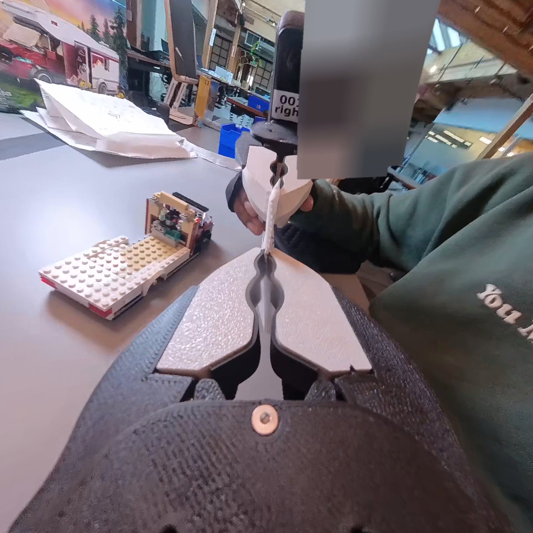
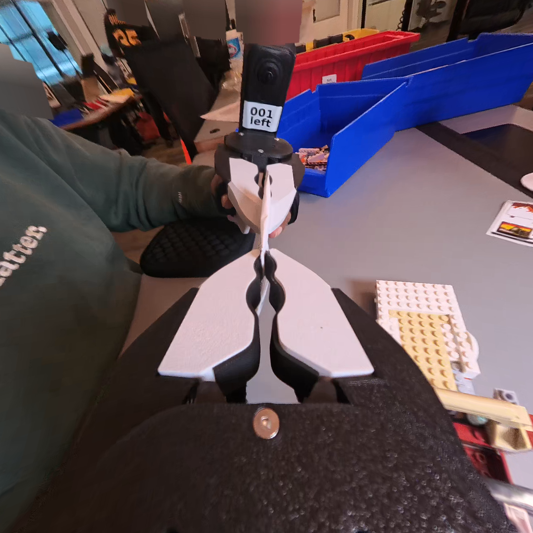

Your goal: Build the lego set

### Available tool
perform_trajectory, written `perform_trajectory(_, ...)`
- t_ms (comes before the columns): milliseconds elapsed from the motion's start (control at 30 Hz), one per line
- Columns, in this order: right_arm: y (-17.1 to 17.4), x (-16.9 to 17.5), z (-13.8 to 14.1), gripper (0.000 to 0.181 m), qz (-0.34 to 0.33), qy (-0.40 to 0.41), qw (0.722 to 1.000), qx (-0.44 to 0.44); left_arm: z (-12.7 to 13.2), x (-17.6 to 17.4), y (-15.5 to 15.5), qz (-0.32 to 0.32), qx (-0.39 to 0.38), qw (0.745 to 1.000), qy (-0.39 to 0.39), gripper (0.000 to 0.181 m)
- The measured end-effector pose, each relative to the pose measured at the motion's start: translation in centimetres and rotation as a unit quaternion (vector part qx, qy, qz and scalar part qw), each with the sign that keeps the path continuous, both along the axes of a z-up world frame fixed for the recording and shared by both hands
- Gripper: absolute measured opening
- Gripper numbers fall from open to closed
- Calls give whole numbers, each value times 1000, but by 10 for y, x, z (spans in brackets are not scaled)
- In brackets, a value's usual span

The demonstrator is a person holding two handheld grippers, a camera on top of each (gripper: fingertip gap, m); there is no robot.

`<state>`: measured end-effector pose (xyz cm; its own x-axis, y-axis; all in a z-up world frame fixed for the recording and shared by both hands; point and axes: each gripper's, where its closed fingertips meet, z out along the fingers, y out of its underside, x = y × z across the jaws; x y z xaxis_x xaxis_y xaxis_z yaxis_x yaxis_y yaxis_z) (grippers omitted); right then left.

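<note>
The left gripper (image 1: 266, 255) sits low centre in the left wrist view, its white fingers (image 1: 213, 311) drawn together and pinching the near end of a thin white paper bag (image 1: 270, 227) seen edge-on; the far end of that bag runs up into the right gripper (image 1: 277, 184), just above centre, whose jaws are likewise closed on it — so the bag is stretched between the two tips, off the table. In the right wrist view the same holds mirrored: the right gripper (image 2: 264, 256) at low centre clamps the white paper bag (image 2: 265, 219), and the left gripper (image 2: 264, 184) above it grips the other end.

The partly built lego camper (image 1: 124, 259) — white and tan studded floor, red trim, a small built-up cab section at its far end — rests on the grey table (image 1: 72, 202) at centre left, well apart from both sets of jaws; in the right wrist view the lego camper (image 2: 421, 331) lies at lower right. White paper bags (image 1: 109, 124) lie at upper left before the set's box (image 1: 57, 52); a blue bin (image 2: 346, 138) holding loose pieces stands upper right, and a sticker sheet (image 2: 516, 225) lies at the right edge.
</note>
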<state>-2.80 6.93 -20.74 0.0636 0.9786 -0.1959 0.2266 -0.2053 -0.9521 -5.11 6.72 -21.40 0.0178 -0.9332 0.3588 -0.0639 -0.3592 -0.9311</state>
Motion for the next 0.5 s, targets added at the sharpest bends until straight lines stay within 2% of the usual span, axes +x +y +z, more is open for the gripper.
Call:
perform_trajectory(100, -3, 1, -4, 0, 24, 9, 999, -38, -4, 1, -3, -10, -21, 1000, 5, 1)
perform_trajectory(167, -4, 2, -12, 2, 25, -12, 999, -23, -12, 2, -4, -10, -17, 1000, 22, 1)
perform_trajectory(233, -8, -2, -15, 25, 29, -23, 999, -9, -18, 2, -5, -17, -27, 999, 35, 1)
perform_trajectory(267, -10, -5, -15, 25, 30, -26, 999, -7, -22, 4, -7, -20, -25, 999, 43, 1)
perform_trajectory(300, -10, -7, -18, 17, 25, -33, 999, 0, -25, 6, -10, -28, -24, 998, 49, 1)
perform_trajectory(333, -8, -9, -22, 1, 16, -44, 999, 12, -27, 8, -14, -35, -24, 998, 55, 1)
perform_trajectory(500, -6, -10, -19, 0, 6, -28, 1000, 2, -22, 6, -10, -28, -25, 998, 52, 1)
